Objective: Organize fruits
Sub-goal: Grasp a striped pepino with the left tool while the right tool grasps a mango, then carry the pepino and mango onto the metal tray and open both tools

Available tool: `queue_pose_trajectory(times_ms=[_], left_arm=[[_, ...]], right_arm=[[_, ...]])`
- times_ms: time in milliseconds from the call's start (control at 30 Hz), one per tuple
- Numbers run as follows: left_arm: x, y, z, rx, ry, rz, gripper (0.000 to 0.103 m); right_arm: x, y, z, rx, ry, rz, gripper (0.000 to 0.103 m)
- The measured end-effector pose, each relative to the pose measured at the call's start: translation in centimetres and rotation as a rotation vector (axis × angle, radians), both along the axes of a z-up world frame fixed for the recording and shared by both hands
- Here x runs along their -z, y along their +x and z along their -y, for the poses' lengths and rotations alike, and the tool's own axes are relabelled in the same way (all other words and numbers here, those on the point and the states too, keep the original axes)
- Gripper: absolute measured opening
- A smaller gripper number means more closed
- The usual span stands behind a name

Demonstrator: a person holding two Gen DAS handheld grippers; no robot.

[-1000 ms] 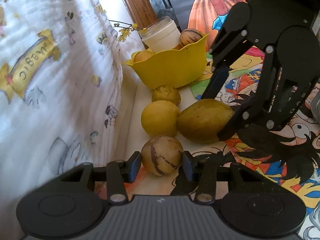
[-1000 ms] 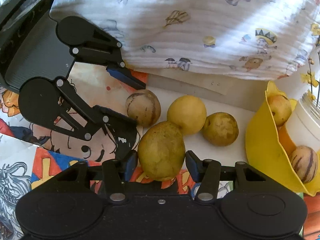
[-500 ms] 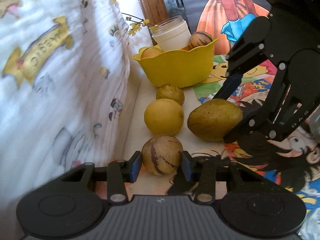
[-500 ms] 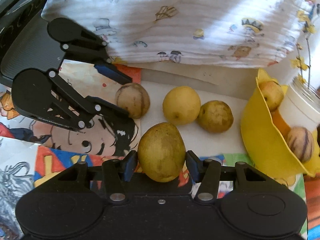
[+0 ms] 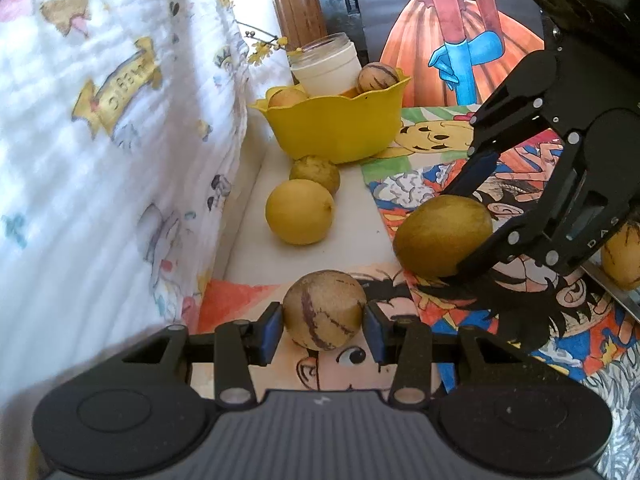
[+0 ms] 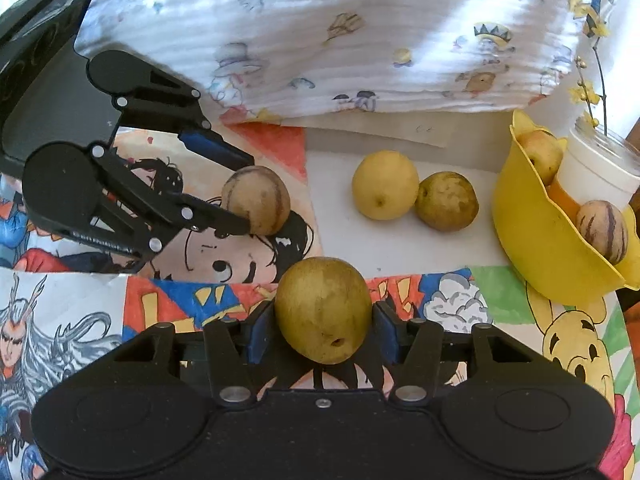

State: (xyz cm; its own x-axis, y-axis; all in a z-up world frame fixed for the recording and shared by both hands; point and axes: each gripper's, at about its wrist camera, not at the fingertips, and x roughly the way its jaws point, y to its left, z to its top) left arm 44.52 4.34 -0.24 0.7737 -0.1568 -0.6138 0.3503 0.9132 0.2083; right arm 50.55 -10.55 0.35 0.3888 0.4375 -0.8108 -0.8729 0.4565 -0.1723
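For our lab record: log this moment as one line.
left gripper: shut on striped fruit | right gripper: shut on green fruit | yellow bowl: not reached

green pear (image 6: 323,311) lifted, striped fruit (image 5: 324,310) lifted

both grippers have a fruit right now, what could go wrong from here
1. The left gripper clamps the round striped fruit only at its sides; it might roll out.
2. The right gripper carries the larger green fruit close beside the left one, so the two could collide.
3. The yellow bowl already holds a white jar and fruit, leaving little room; a dropped fruit could bounce out.
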Motion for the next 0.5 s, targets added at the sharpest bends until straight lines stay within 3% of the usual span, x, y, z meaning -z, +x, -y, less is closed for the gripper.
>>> queue_pose_trajectory(times_ms=[500], left_arm=[[0.0,2.0,0.9,0.008,-0.023,0.040,0.048]], right_arm=[[1.1,0.5,-0.1,0.034,-0.006,-0.005,0.056]])
